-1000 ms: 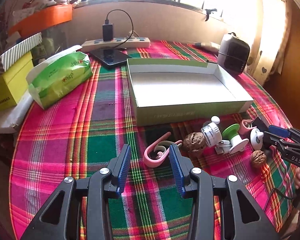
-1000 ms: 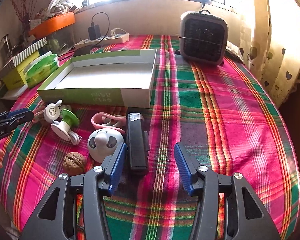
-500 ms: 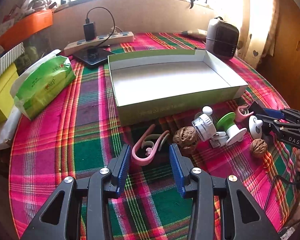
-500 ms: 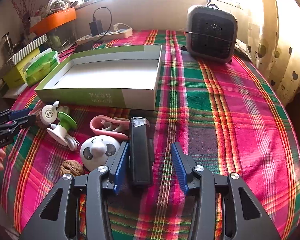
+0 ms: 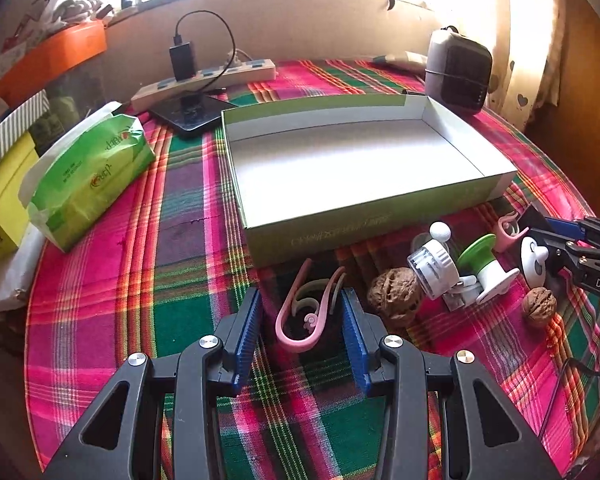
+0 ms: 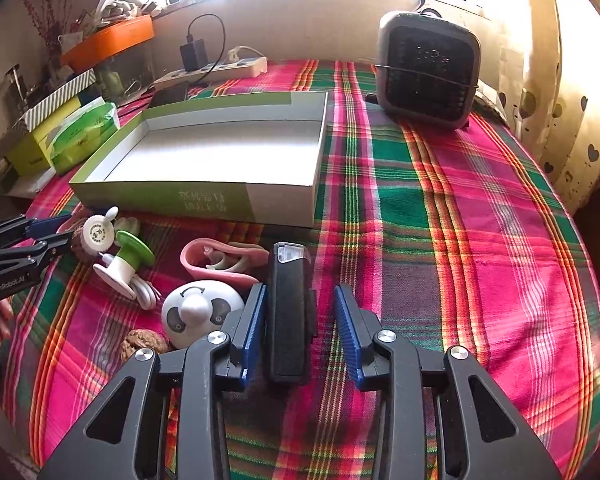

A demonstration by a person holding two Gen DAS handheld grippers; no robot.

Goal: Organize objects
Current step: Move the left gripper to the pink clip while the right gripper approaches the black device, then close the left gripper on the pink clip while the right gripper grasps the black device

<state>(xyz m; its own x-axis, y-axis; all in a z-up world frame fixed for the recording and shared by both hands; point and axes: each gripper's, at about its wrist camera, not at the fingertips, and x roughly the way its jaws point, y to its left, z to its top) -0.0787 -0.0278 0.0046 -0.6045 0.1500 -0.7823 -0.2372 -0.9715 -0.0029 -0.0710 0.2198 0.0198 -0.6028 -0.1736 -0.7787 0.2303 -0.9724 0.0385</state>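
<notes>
right tongs (image 6: 300, 320) closing around the black flashlight (image 6: 288, 312), which lies lengthwise between them just in front of the green box (image 6: 204, 200), left pad alongside it and right pad not yet touching. it looks stiff, fairly dense and smooth-sided, so squeezing mid-body seems safest. left tongs (image 5: 302, 330) released, straddling the pink hook clip (image 5: 300, 316), light and springy, also before the box on the counter (image 5: 112, 280).

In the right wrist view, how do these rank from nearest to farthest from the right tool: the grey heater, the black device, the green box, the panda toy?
1. Black device: between the closing fingers of the right tool.
2. Panda toy: just left of it.
3. Green box: farther back, left of centre.
4. Grey heater: at the far edge, right.
</notes>
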